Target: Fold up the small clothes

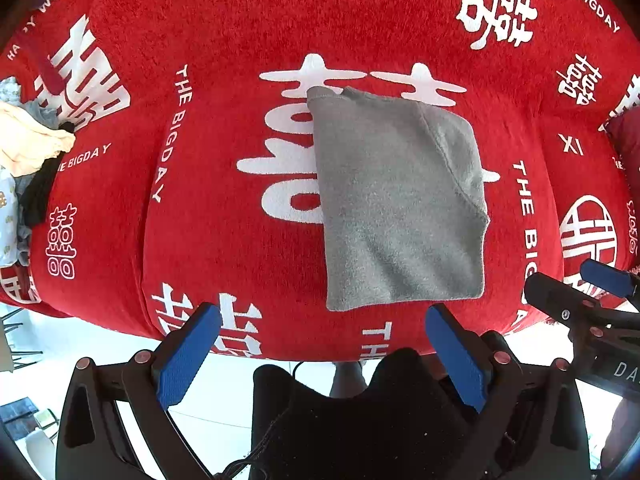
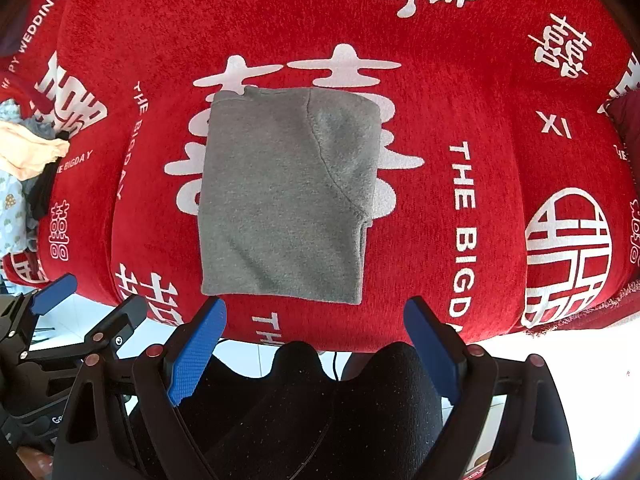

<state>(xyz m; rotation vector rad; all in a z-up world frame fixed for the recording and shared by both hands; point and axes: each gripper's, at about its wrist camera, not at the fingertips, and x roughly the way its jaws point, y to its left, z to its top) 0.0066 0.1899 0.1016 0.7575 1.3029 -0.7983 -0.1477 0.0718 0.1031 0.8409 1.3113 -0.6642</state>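
Grey garment [image 1: 400,204] folded on red cover [image 1: 224,32]; both tongs (left [image 1: 324,344], right [image 2: 316,340]) agape, empty, hovering near edge.

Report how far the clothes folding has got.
Done: the gray garment lies folded into a neat rectangle on the red cover. In hand: nothing; the left gripper and right gripper both hover at the cover's near edge with jaws open and empty. Left: a heap of unfolded clothes sits at the far left, so more pieces likely wait.
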